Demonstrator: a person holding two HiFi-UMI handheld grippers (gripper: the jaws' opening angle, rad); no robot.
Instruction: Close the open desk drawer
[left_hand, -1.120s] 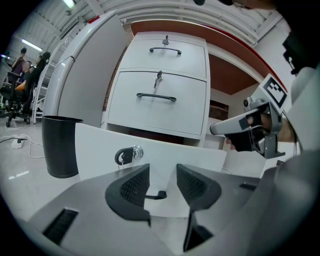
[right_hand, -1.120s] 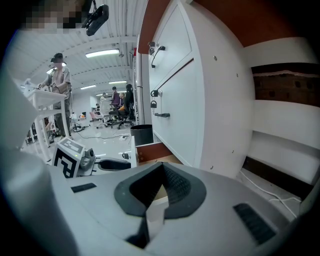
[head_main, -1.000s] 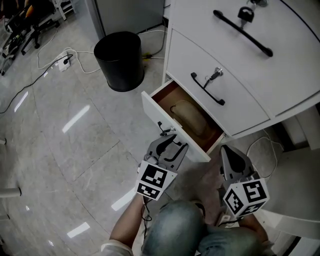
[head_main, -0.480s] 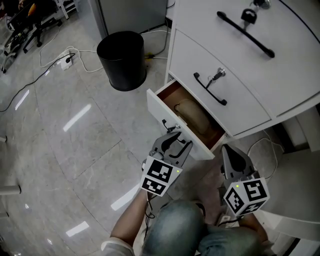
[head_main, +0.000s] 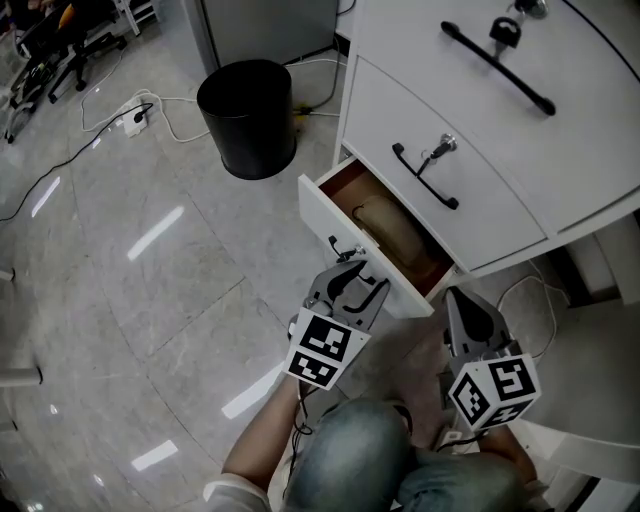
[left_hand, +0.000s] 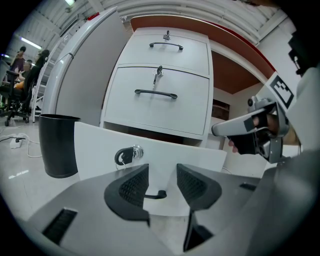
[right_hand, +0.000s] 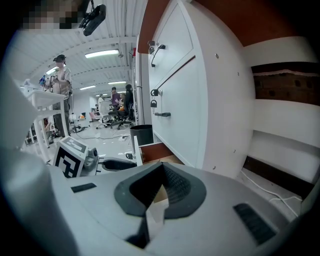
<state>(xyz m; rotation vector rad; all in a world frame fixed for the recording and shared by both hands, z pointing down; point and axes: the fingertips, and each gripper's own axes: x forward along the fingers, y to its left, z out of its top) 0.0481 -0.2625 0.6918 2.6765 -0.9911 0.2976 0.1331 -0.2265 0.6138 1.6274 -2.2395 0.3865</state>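
The white desk cabinet's bottom drawer (head_main: 372, 240) stands pulled out, its wood-brown inside showing with a flat tan item (head_main: 385, 228) in it. Its white front panel (left_hand: 150, 155) carries a key lock (left_hand: 128, 154) and a black handle (left_hand: 155, 194). My left gripper (head_main: 352, 274) is right at that front panel, open, and the handle's end shows in the gap of the left gripper (left_hand: 160, 182); I cannot tell whether they touch. My right gripper (head_main: 462, 303) hangs by the drawer's right corner, beside the cabinet. In its own view the right gripper (right_hand: 161, 170) is shut on nothing.
A black waste bin (head_main: 247, 118) stands on the tiled floor left of the cabinet, with cables and a power strip (head_main: 130, 118) behind it. Two shut drawers with handles (head_main: 425, 178) sit above. The person's knees (head_main: 370, 460) are below the grippers.
My left gripper has edged forward and right, closer to the drawer front. The right gripper has stayed put, and the drawer looks equally far open.
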